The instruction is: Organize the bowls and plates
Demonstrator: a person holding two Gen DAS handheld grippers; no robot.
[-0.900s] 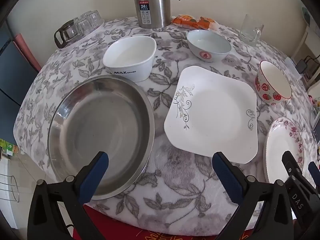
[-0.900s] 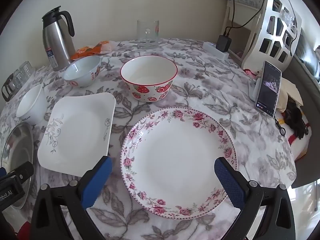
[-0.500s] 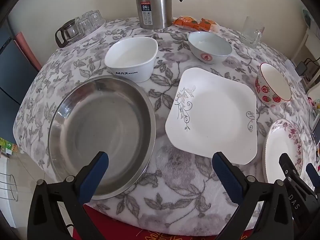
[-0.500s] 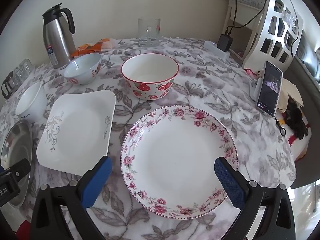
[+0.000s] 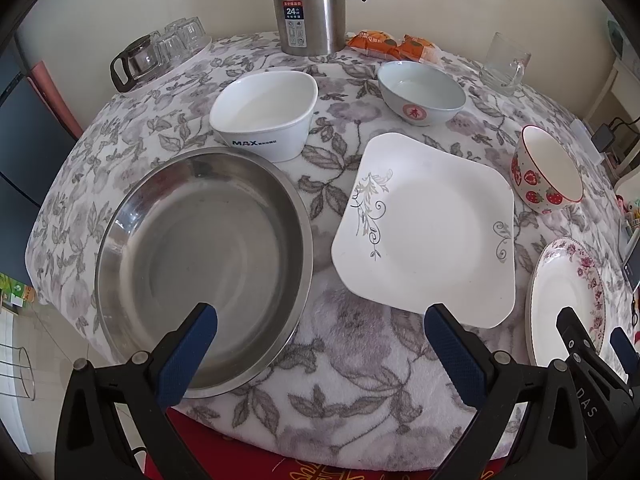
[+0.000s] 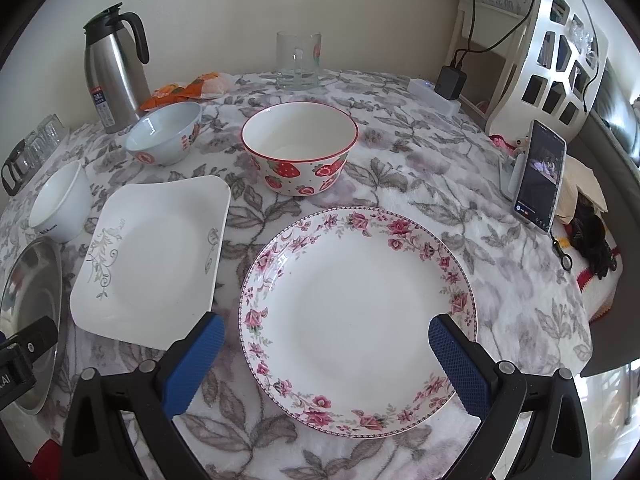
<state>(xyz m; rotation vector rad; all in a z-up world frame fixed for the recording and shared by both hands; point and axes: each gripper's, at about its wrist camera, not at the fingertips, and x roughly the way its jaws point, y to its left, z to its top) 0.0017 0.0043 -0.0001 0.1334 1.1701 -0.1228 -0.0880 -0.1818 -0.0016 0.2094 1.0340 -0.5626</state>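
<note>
The left gripper (image 5: 320,324) hangs over the near edge of the counter (image 5: 360,364), its blue-padded jaws spread wide and holding nothing; one pad sits above the near rim of the steel basin (image 5: 200,256), the other just off the near corner of the square white plate (image 5: 428,232). The right gripper (image 6: 326,336) hovers low over the rose-rimmed round plate (image 6: 356,300), jaws likewise wide apart and empty, one pad over the cloth at the plate's left edge, the other over its right rim. All the dishes rest flat on the floral cloth and none are stacked. The steel basin lies at the left, the square white plate near it with a strip of cloth between them, and the rose-rimmed round plate lies to the right of the square one. Behind the basin, close to its far rim, stands the white square bowl (image 5: 266,114) printed with "MAX". Farther back sits the pale blue bowl (image 5: 420,92) with a red mark, and the strawberry bowl (image 6: 299,148) stands just beyond the round plate. At the far edge stand a steel thermos jug (image 6: 114,68), orange snack packets (image 5: 394,44) and a glass mug (image 6: 298,60); a phone (image 6: 540,176) is propped upright at the right side.
</note>
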